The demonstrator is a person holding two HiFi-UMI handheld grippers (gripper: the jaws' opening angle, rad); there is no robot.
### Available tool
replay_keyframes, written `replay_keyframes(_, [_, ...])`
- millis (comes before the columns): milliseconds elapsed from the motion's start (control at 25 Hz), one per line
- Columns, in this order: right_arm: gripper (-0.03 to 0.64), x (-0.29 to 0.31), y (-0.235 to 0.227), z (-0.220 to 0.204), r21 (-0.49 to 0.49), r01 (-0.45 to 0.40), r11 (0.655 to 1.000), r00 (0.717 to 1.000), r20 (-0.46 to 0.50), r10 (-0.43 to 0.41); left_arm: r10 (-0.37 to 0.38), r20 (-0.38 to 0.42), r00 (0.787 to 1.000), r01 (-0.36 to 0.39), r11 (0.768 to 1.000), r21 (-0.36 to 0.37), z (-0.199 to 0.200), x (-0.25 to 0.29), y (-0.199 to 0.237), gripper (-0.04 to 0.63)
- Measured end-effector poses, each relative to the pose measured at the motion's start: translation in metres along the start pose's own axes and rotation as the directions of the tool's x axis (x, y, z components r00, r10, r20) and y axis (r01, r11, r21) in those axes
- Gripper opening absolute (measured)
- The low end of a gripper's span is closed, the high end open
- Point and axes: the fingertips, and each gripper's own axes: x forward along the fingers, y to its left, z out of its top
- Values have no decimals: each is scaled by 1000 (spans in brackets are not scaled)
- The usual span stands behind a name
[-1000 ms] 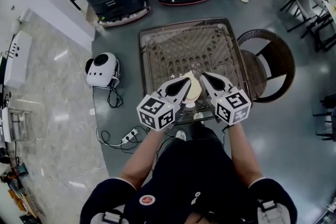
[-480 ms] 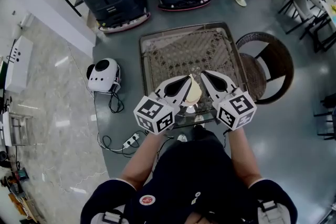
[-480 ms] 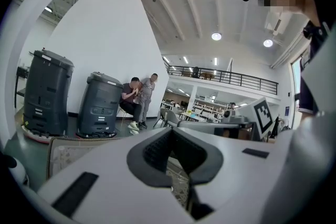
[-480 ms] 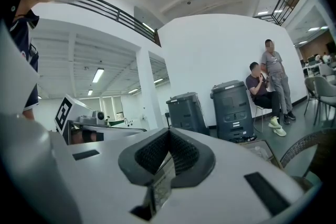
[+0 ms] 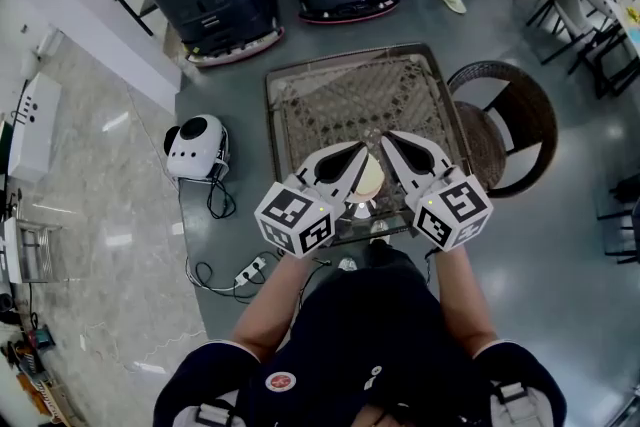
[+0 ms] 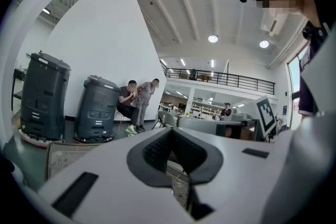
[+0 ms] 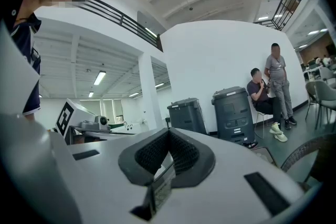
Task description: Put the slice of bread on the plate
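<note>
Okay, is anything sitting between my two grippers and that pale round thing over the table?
Nothing visible does. In the head view the pale round thing shows over the table, right in the gap between the left gripper and the right gripper, both shut. Whether it is the bread or the plate I can't tell.

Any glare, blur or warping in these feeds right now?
Head view: sharp, edges bent, lamp glare on the marble floor. Left gripper view: heavy fisheye, dark corners, jaws soft. Right gripper view: same warp; clear film pinched in its jaws blurred.
</note>
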Motion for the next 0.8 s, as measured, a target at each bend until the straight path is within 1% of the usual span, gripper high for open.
replay_keyframes(280, [6,-7,3,5,-8,6,1000,1000,19,-6,-6,11,1000,6,1000,11,3,-3,-7,6])
replay_keyframes(520, [6,-5,6,13,-19,6,1000,1000,31,-6,-12,23,1000,11,1000,17,13,-5,-8,6])
replay_keyframes(800, [6,-8,5,16,-22,10,1000,999,43,-9,-16,25,1000,15,1000,19,13,-5,-10,6])
